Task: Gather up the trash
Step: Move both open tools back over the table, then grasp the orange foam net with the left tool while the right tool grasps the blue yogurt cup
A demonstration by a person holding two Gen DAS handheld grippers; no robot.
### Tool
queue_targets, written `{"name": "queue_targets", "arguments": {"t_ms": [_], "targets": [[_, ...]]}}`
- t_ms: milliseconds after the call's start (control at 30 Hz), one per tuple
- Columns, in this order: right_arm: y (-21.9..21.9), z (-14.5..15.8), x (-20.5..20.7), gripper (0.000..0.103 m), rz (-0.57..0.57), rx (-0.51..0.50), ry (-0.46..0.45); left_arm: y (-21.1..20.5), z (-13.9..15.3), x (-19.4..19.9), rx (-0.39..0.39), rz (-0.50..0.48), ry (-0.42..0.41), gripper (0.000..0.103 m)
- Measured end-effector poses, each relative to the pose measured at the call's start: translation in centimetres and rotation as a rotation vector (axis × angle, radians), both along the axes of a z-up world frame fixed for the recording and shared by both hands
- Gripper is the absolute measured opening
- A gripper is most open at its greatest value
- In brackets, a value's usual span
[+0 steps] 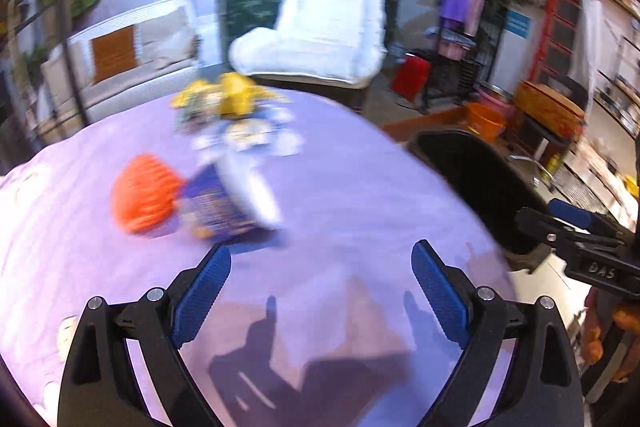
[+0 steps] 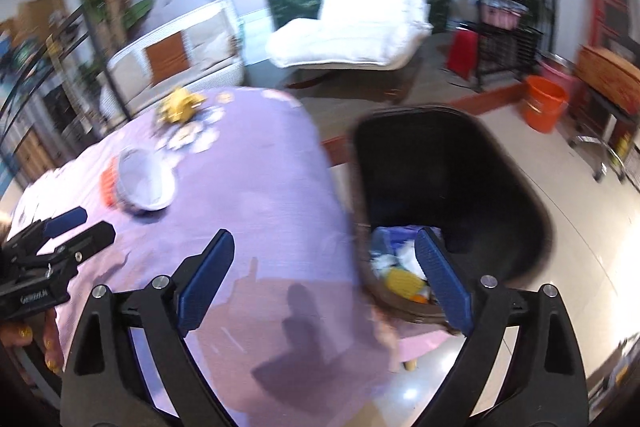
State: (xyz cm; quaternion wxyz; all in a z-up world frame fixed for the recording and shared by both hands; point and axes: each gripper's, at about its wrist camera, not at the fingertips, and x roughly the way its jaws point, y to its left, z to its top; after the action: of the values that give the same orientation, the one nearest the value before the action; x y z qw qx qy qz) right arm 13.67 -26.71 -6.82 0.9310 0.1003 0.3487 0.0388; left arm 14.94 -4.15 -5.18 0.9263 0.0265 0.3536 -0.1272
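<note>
trash left on the purple desk point(image 1: 360, 187): a cup point(image 1: 224, 203) lying beside an orange piece point(image 1: 140, 193), and farther off a yellow wrapper point(image 1: 234, 99) with scraps. left claw point(image 1: 320, 287) gapes empty just short of the cup; right claw point(image 2: 324, 279) also spread wide, empty, over the desk edge by the black bin point(image 2: 460, 187), which already holds some trash. risk: frames blurred, so a hasty pinch may knock the cup away. nothing blocks the reach.

Matt lilac cloth tablecloth point(image 1: 360, 187), glossy floor point(image 2: 580, 227)
</note>
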Motion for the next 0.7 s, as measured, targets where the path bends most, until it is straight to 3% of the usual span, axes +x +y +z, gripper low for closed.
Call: {"name": "queue_targets", "arguments": {"t_ms": [167,300,700], "targets": [[4.7,0.9,1.1,0.092,0.123,-0.037,-0.004,6.3,-0.4,1.2,-0.006,0.143,0.018,0.091],[8.5,1.3,1.8,0.093,0.214,-0.072,-0.004,9.7,-1.1,2.7,-0.014,0.197,0.054,0.089],[16.7,1.3,4.1,0.094,0.388,-0.159,0.044,13.3,-3.4,9.5,-0.029,0.176,0.141,0.088]]}}
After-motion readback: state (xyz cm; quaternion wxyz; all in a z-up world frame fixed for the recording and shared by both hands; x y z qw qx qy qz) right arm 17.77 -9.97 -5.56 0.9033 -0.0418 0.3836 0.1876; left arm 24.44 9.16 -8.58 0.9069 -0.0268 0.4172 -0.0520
